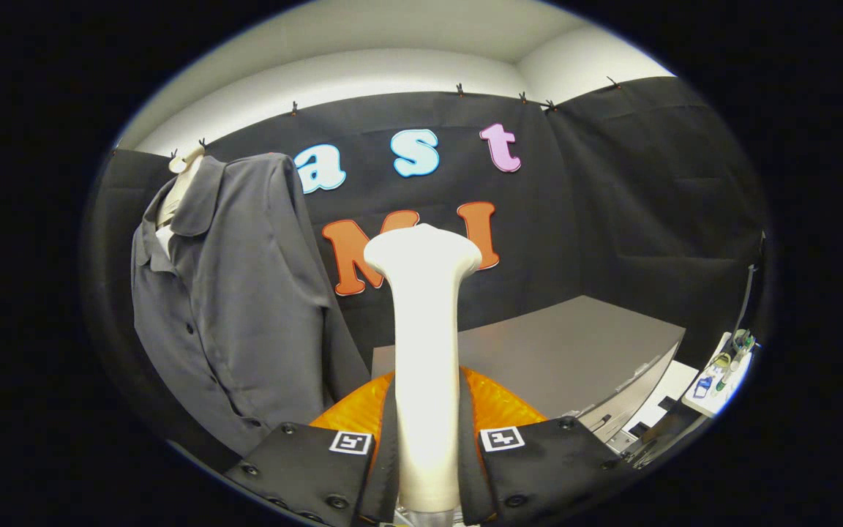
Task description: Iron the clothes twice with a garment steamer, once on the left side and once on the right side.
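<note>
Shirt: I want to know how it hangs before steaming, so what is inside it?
A pale mannequin neck shows at the open collar of the grey shirt; its body is covered by cloth. The gripper holds the steamer between both fingers, right of the shirt.

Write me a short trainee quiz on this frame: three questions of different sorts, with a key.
1. True or false: the gripper is shut on the handle of the white garment steamer.
2. Multiple choice: relative to the steamer head, the grey shirt hangs (A) to its left, (B) to its right, (C) directly behind it.
3. Fill in: the steamer head is ____ the shirt: touching or apart from?

Key
1. True: both fingers press on the handle, which stands between them.
2. A: it hangs on a hanger against the black cloth wall, left of the grey table.
3. Apart from: a strip of wall shows between them.
</note>
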The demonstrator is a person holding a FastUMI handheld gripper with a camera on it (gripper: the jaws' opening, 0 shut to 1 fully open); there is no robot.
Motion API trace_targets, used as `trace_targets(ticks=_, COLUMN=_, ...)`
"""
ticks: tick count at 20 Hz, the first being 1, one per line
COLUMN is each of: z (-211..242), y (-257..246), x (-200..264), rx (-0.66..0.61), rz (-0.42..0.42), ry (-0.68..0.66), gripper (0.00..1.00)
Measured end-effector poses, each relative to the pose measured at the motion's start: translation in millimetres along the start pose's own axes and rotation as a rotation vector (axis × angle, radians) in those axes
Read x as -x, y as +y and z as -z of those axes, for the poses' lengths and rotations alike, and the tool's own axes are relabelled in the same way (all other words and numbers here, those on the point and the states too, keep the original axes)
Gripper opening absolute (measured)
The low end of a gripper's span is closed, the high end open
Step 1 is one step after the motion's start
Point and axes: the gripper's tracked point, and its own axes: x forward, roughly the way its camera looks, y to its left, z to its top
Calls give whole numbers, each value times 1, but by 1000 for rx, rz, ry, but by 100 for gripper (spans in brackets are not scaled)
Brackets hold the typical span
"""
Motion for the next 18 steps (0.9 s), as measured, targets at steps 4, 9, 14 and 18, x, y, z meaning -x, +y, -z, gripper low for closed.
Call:
trace_targets(ticks=4, z=-3, y=16, x=33, rx=13, rz=-16, ry=-42, gripper=40)
trace_targets(ticks=9, z=-3, y=35, x=65, rx=90, rz=14, ry=-88, gripper=40)
trace_targets(ticks=14, z=1, y=86, x=96, rx=94, rz=-32, ry=-142, gripper=40)
trace_targets(ticks=18, z=6, y=122, x=105, rx=86, rz=-74, ry=-168, gripper=40)
